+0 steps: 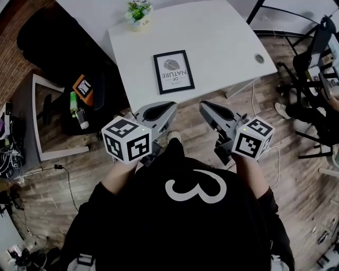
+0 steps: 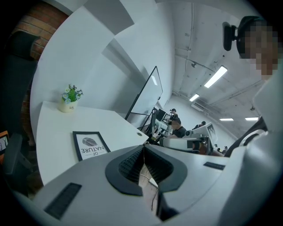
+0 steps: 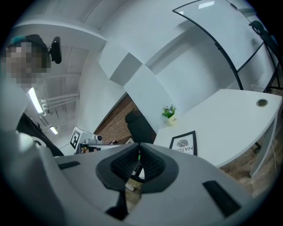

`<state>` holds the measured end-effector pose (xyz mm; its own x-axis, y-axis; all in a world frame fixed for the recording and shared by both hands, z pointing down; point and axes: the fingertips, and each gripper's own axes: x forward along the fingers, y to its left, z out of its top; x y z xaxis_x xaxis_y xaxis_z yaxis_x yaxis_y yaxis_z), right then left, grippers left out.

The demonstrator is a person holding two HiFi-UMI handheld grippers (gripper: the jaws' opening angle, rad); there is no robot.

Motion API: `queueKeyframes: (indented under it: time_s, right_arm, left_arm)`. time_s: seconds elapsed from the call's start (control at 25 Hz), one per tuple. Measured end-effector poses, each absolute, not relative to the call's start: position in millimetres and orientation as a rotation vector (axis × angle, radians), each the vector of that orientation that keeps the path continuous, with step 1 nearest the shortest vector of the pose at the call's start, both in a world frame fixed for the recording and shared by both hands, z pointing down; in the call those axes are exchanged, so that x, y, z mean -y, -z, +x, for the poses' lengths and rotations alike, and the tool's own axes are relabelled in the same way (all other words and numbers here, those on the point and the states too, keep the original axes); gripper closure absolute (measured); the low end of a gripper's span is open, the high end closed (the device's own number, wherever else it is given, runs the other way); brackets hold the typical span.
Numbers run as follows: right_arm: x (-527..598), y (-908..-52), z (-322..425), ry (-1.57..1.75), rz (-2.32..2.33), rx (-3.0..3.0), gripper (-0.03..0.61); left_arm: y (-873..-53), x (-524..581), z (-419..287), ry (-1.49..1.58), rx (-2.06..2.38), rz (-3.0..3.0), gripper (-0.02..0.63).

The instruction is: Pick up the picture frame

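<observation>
A black picture frame [image 1: 174, 72] with a white print lies flat on the white table [image 1: 222, 42], near its front edge. The same picture frame [image 2: 90, 145] shows left of the jaws in the left gripper view, and the picture frame [image 3: 183, 144] sits right of the jaws in the right gripper view. My left gripper [image 1: 170, 107] hovers just short of the table's front edge, jaws shut and empty. My right gripper [image 1: 204, 107] is beside it, also shut with nothing held. Both are apart from the frame.
A small potted plant [image 1: 139, 12] stands at the table's far left corner. A cable grommet [image 1: 259, 58] is set in the table at the right. A black chair [image 1: 63, 47] and a low white shelf [image 1: 42, 122] stand left; office chairs [image 1: 312, 79] stand right on the wooden floor.
</observation>
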<state>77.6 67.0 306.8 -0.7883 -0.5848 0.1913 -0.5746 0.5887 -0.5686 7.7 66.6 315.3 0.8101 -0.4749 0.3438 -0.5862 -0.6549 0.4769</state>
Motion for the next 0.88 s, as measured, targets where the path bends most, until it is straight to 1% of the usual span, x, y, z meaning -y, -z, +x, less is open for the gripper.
queueKeyframes:
  time_s: [0.88]
  right_arm:
    - [67.0, -382.6, 64.8, 1.159, -1.146, -2.845, 0.551]
  left_arm:
    - [-391.0, 62.7, -32.8, -0.361, 0.794, 2.271, 0.589]
